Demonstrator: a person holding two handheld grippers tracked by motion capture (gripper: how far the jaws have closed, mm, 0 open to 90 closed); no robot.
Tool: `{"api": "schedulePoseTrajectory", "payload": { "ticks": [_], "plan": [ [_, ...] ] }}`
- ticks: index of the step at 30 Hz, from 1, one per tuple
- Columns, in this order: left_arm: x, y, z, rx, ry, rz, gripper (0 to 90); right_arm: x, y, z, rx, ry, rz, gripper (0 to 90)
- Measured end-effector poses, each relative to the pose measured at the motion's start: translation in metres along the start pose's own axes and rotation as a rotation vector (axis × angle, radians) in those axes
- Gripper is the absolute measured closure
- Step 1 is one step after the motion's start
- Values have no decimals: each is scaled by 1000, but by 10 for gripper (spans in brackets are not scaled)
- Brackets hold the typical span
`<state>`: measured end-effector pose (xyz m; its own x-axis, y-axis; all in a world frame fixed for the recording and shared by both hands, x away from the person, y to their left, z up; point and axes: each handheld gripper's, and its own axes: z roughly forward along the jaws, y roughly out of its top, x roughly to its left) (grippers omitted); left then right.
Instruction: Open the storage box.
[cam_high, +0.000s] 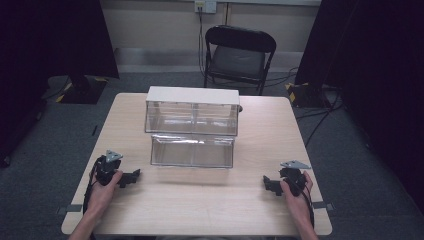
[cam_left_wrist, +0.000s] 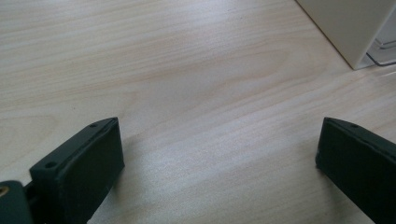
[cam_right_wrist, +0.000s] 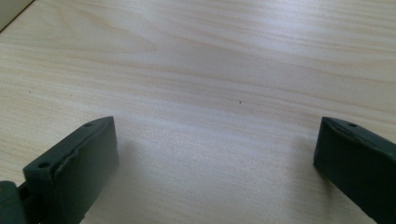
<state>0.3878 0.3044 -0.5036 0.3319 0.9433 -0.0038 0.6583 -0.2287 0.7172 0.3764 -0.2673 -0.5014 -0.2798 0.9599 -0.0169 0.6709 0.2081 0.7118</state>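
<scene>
Nearest, the left gripper (cam_high: 131, 177) and right gripper (cam_high: 269, 183) rest wide open on the table (cam_high: 210, 200), holding nothing; the clear drawer (cam_high: 192, 151) lies farther, between them.

Pale wood counter with two clear boxes.

The counter (cam_high: 200, 200) has a light wood-grain top with rounded corners and stands on grey floor (cam_high: 60, 150). A white-topped clear box (cam_high: 192, 111) sits near its far middle; a lower clear box (cam_high: 192, 151) lies just in front. Each hand-held gripper rests near a front corner, left hand-held gripper (cam_high: 131, 177) and right hand-held gripper (cam_high: 270, 184).
</scene>
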Motion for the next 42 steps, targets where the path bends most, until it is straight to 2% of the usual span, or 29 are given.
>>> {"api": "schedulePoseTrajectory", "payload": {
  "ticks": [16,18,20,22,23,24,25,28,29,34,42],
  "plan": [
    [0,0,0,1,-1,-1,4,1,0,-2,10,0,4,4],
    [0,0,0,1,-1,-1,4,2,0,-3,9,2,-2,52],
    [0,0,0,1,-1,-1,4,3,2,-5,1,7,5,184],
    [0,0,0,1,0,-2,4,3,3,-6,-1,10,8,180],
    [0,0,0,1,-1,-1,4,3,4,-8,-4,13,5,129],
    [0,0,0,1,-1,-1,4,3,4,-8,-4,13,5,129],
    [0,0,0,1,-1,-1,4,3,5,-9,-9,13,6,171],
    [0,0,0,1,-1,-2,4,5,7,-11,-27,13,3,154],
    [0,0,0,1,-1,-1,4,6,8,-13,-36,22,6,134],
    [0,0,0,1,0,-1,4,8,10,-16,-52,40,10,145],
    [0,0,0,2,0,-1,4,21,18,-26,-103,116,-2,146]
  ]
}}
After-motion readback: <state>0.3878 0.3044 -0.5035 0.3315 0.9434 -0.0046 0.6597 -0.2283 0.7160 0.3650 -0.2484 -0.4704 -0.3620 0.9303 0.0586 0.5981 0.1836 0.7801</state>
